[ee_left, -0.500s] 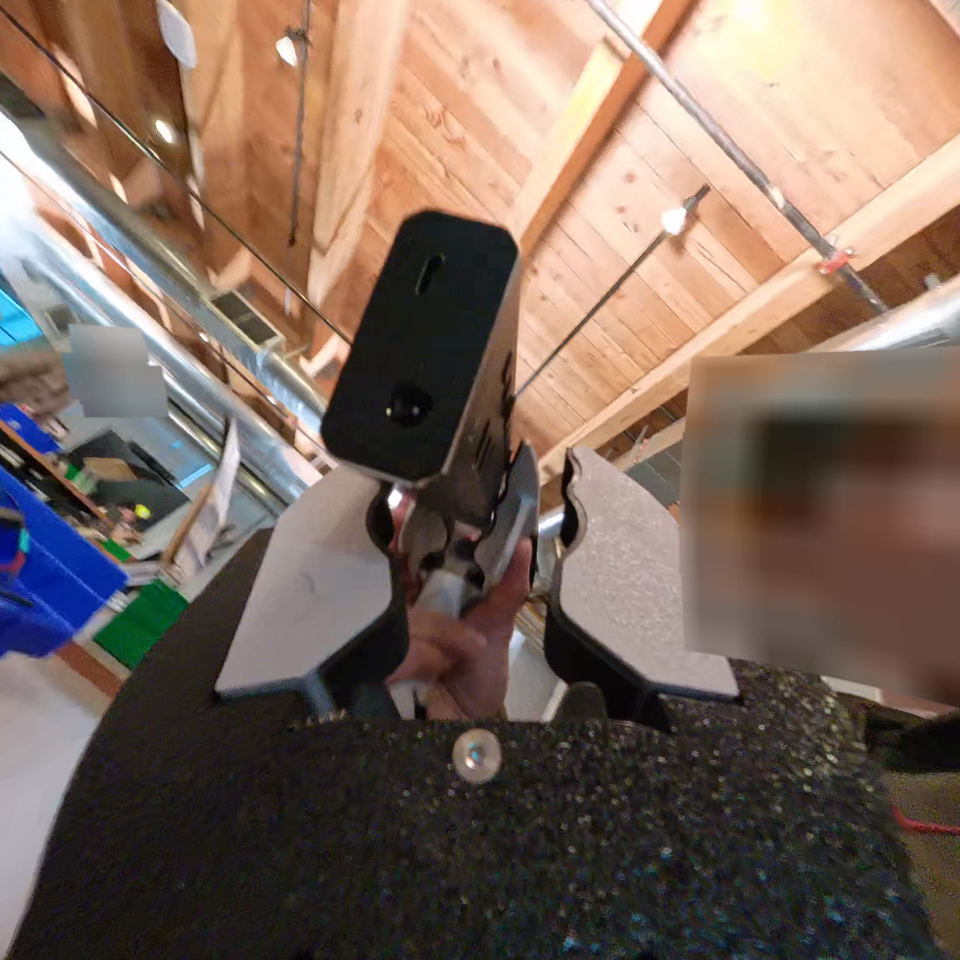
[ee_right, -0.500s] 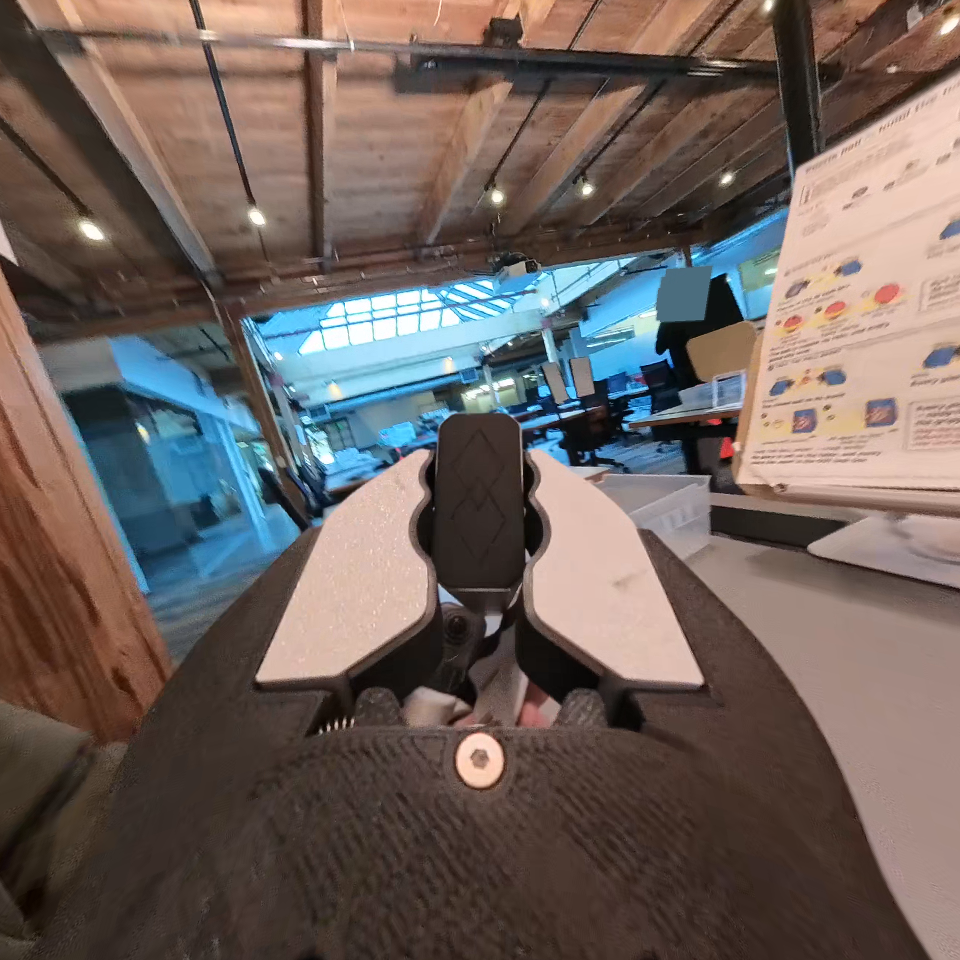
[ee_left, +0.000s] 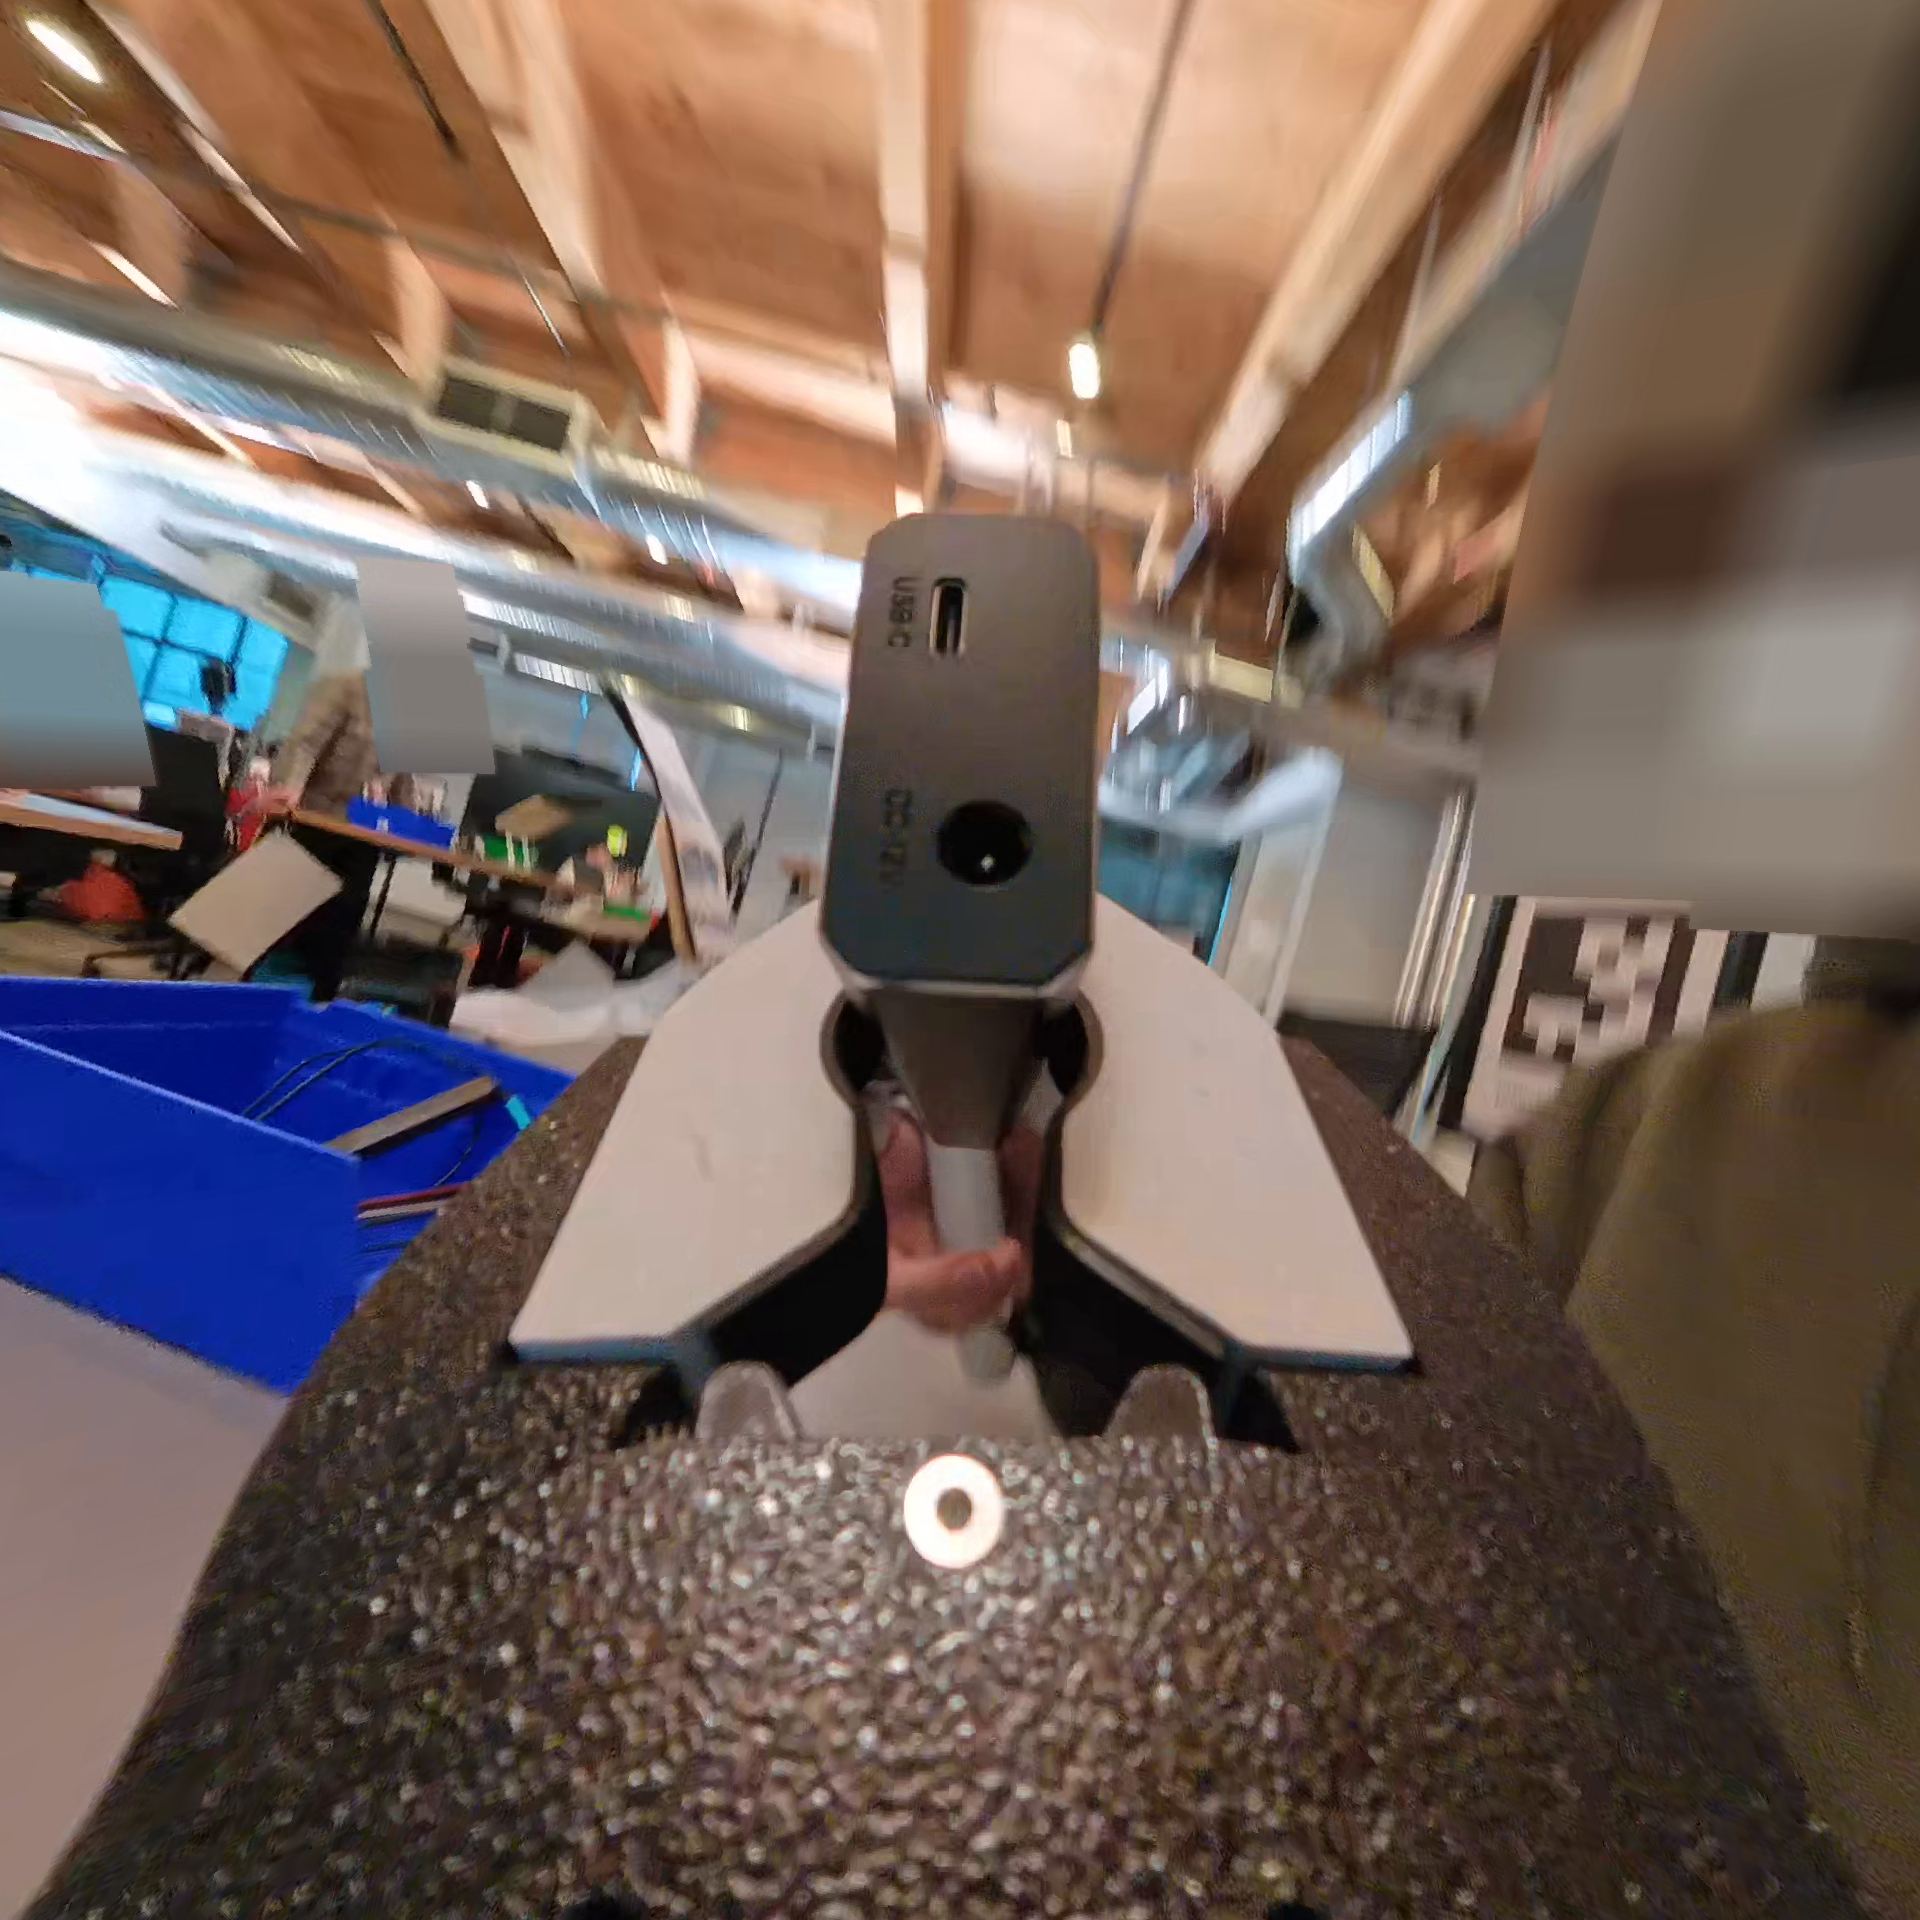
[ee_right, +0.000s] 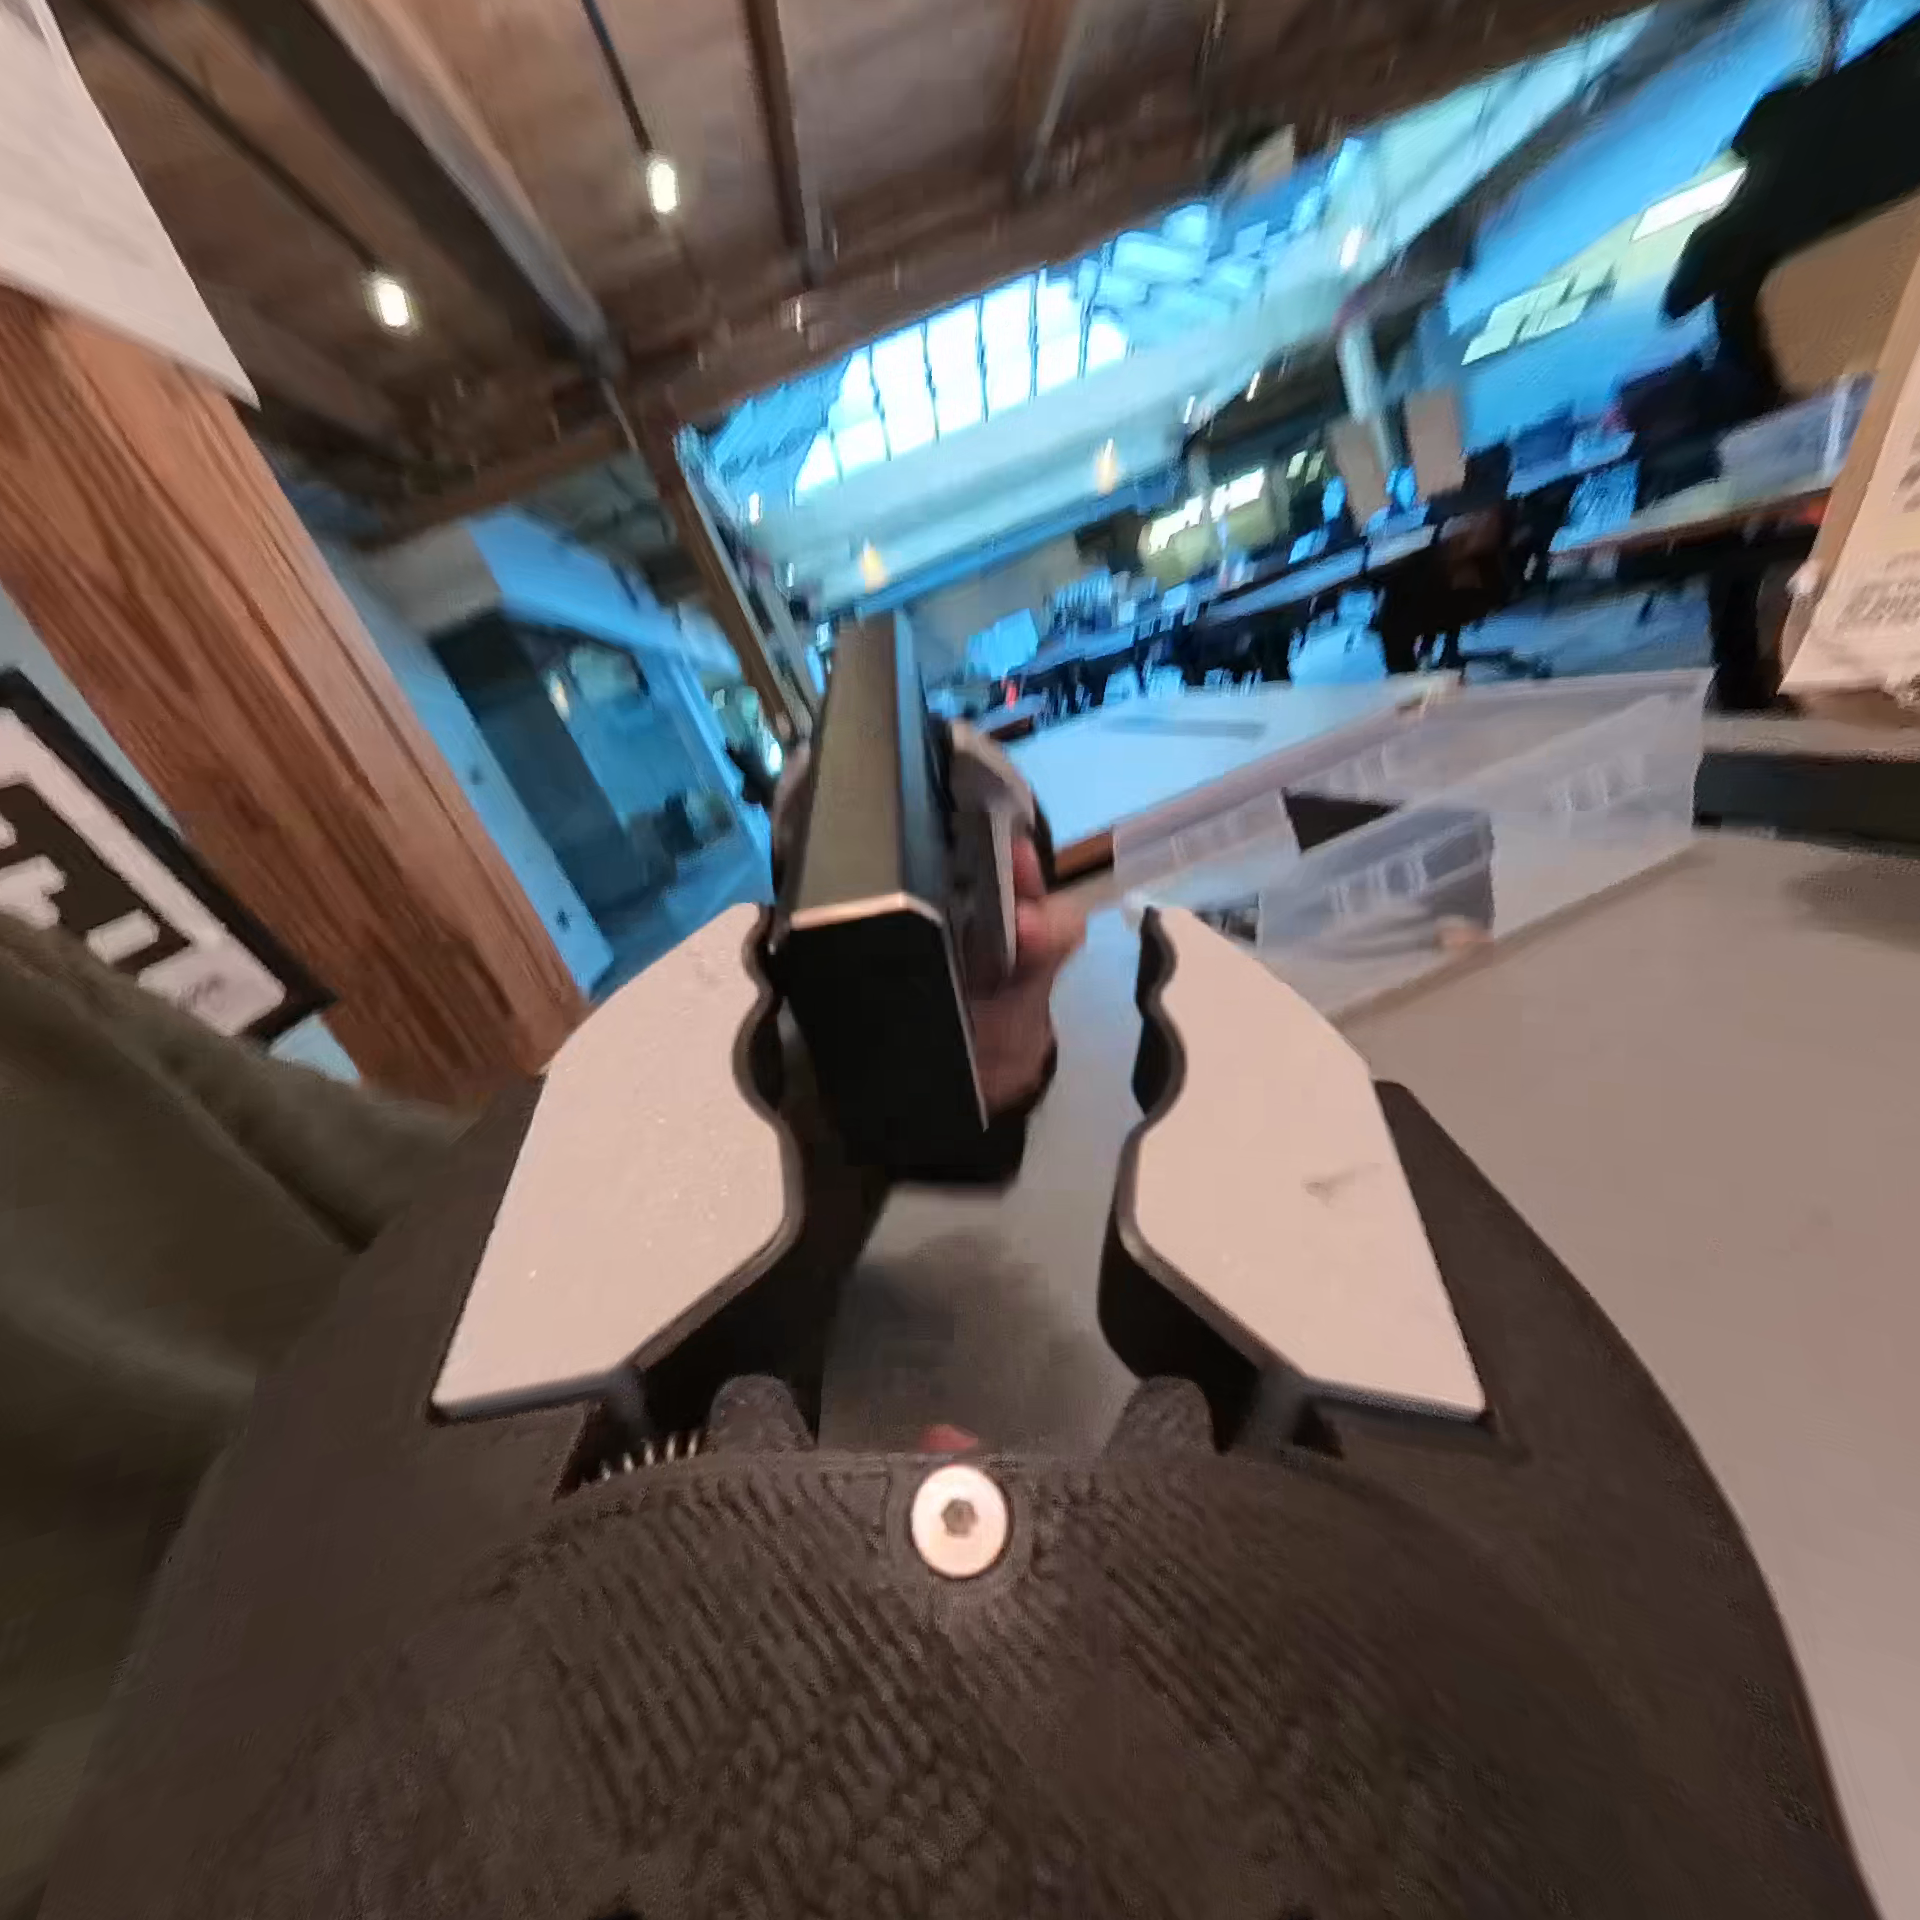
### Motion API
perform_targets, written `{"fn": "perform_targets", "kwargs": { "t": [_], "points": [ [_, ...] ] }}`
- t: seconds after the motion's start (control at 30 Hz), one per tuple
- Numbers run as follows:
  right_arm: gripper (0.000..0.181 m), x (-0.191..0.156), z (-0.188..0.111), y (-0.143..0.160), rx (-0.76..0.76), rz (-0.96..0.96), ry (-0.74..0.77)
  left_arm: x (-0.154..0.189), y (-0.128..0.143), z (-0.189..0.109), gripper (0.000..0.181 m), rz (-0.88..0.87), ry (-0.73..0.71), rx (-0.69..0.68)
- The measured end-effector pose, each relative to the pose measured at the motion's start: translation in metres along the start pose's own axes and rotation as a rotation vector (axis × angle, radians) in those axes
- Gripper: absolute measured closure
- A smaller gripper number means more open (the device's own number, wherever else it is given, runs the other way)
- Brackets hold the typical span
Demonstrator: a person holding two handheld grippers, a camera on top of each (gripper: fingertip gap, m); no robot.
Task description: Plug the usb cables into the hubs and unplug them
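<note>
Hub [ee_left: 961, 769] clamped in left tool [ee_left: 958, 1023]; right tool [ee_right: 951, 961] spread.

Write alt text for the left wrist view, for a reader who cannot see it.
The left gripper is shut on a dark grey hub, whose end face with two ports faces the camera. A blue bin holding cables sits to the left, under a blurred wooden ceiling.
</note>
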State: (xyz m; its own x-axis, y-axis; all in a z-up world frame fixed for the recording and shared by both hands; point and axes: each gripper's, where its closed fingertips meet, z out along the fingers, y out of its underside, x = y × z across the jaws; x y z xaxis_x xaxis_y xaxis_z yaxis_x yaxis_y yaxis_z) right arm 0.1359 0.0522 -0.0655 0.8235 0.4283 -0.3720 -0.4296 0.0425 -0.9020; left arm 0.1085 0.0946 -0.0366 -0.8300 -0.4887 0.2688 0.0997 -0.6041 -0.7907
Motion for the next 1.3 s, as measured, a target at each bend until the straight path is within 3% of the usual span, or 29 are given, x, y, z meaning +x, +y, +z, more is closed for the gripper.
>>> {"fn": "perform_targets", "kwargs": {
  "t": [0.17,0.27,0.3,0.33,0.53,0.67,0.77,0.97,1.07,1.13,1.3],
  "points": [
    [0.118,-0.008,0.006,0.020,-0.133,-0.123,-0.006,0.001,0.019,0.007,0.152,0.266,0.032,-0.480],
    [0.127,0.012,0.016,0.049,-0.296,-0.347,0.140,-0.002,0.023,0.011,0.152,0.262,0.040,-0.588],
    [0.141,0.020,0.017,0.050,-0.300,-0.428,0.201,-0.003,0.025,0.011,0.152,0.258,0.044,-0.613],
    [0.142,0.020,0.018,0.050,-0.297,-0.477,0.204,-0.003,0.025,0.010,0.152,0.255,0.054,-0.629],
    [0.150,0.013,0.028,0.038,-0.115,-0.478,0.196,-0.008,0.011,0.017,0.142,0.221,0.004,-0.559],
    [0.151,0.028,0.020,0.026,-0.049,-0.607,0.347,-0.023,0.002,0.031,0.110,0.210,-0.168,-0.413],
    [0.151,0.040,0.010,0.016,-0.073,-0.767,0.504,-0.037,0.014,0.029,0.098,0.183,-0.316,-0.394],
    [0.151,0.059,0.001,0.020,-0.208,-1.084,0.724,-0.051,0.012,0.035,0.104,-0.015,-0.491,-0.279],
    [0.151,0.063,0.003,0.025,-0.218,-1.021,0.699,-0.063,0.013,0.030,0.111,-0.039,-0.548,-0.278],
    [0.150,0.064,0.003,0.030,-0.242,-1.029,0.660,-0.061,0.017,0.032,0.112,-0.048,-0.487,-0.302],
    [0.119,0.055,0.012,0.051,-0.271,-0.663,0.402,-0.055,0.030,0.032,0.113,0.040,-0.344,-0.473]
  ]
}}
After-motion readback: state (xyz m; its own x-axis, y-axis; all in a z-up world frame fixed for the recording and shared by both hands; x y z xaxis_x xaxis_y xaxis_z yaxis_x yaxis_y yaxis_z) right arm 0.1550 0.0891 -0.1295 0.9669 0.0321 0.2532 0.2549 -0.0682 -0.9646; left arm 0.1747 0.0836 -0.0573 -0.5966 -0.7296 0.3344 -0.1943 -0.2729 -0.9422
